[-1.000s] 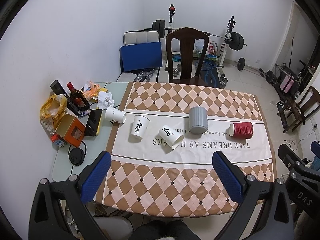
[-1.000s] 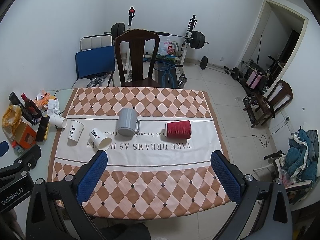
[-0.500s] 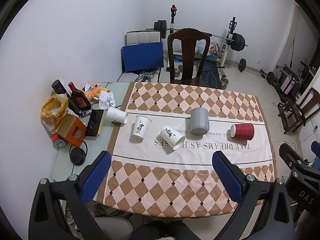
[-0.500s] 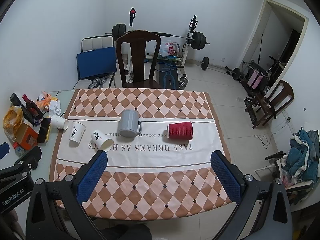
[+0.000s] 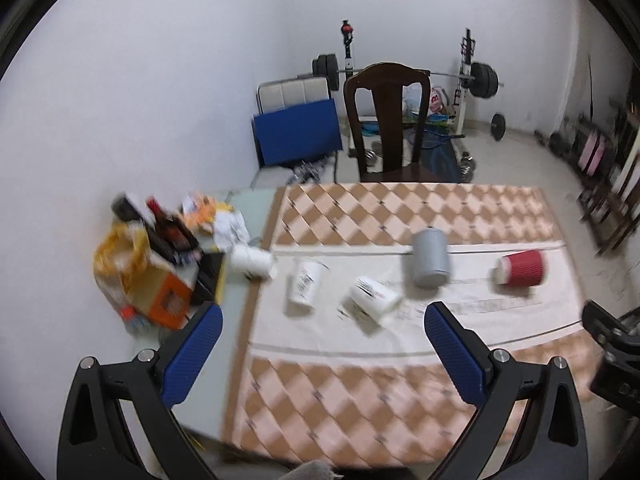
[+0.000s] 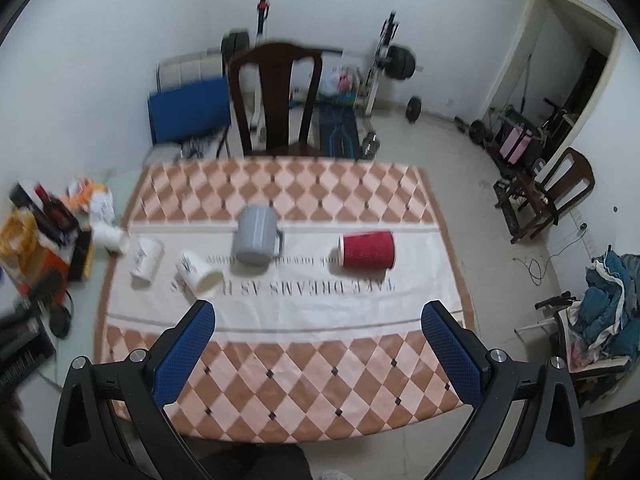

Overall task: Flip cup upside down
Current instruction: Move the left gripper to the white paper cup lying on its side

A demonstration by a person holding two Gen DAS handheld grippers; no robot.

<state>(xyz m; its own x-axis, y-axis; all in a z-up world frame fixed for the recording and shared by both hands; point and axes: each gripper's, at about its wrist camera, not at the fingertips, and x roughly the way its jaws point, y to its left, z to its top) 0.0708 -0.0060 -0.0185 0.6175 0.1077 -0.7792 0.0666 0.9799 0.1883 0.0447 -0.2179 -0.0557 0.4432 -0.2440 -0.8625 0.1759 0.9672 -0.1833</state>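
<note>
Several cups sit in a row across the checked tablecloth (image 6: 304, 376). A red ribbed cup (image 6: 367, 249) (image 5: 520, 267) lies on its side at the right. A grey mug (image 6: 256, 235) (image 5: 430, 257) stands upside down in the middle. A white paper cup (image 6: 199, 272) (image 5: 374, 299) lies on its side. Another white cup (image 6: 147, 259) (image 5: 306, 282) stands upside down, and a third (image 6: 108, 236) (image 5: 253, 260) lies at the cloth's left edge. My left gripper (image 5: 318, 350) and right gripper (image 6: 318, 346) are both open and empty, high above the table's near edge.
Bottles (image 5: 168, 226), an orange box (image 5: 162, 296) and a yellow bag (image 5: 116, 252) crowd the table's left side. A dark wooden chair (image 6: 276, 96) stands at the far edge. Weights and a blue board (image 5: 298, 132) lie behind.
Both grippers have moved forward and down toward the table, the left one also swinging left; the views are motion-blurred. The cups have not moved.
</note>
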